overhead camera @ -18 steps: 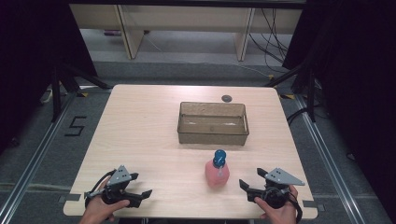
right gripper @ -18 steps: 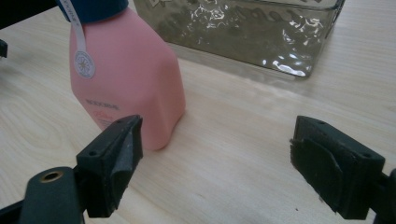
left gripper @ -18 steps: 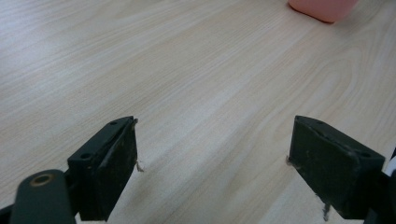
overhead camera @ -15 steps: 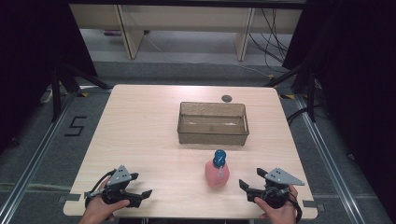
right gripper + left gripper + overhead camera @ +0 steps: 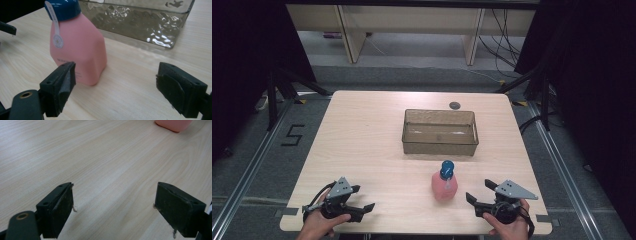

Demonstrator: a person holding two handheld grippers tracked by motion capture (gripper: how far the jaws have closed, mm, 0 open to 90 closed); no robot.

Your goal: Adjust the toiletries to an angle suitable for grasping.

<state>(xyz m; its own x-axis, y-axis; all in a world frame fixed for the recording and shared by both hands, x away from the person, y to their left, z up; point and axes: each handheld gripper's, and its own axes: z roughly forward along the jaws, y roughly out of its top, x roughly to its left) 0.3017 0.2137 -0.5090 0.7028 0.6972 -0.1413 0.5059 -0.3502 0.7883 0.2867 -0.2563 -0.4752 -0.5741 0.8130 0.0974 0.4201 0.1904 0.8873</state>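
Pink plastic with a blue cap, the bottle (image 5: 445, 181) stands upright on the pale wooden table (image 5: 372, 140), toward the near edge and a little right of the middle. A thin white tag hangs down from under its cap; there is small print on the body, too blurred to read.

The right gripper (image 5: 480, 191) rests at the near right of the table, held in the person's right hand (image 5: 507, 225), with its jaws spread wide and nothing between them. In the high view the bottle stands just to the left of those jaws and apart from them. In the right gripper view the bottle (image 5: 75, 45) rises behind the left jaw and partly across the gap, seemingly a little beyond the jaw tips rather than between them, though the angle makes that hard to settle.

The left gripper (image 5: 363, 198) lies at the near left of the table in the person's left hand (image 5: 319, 225), jaws also wide apart and empty. The bottle is well off to its right. In the left gripper view only bare wood lies between the jaws, and the pink base of the bottle (image 5: 173, 124) shows at the top edge, far ahead.

Behind the bottle, near the middle of the table, sits a clear brownish rectangular bin (image 5: 439, 146) with rippled walls. A small dark round spot (image 5: 454, 105) marks the table beyond it.
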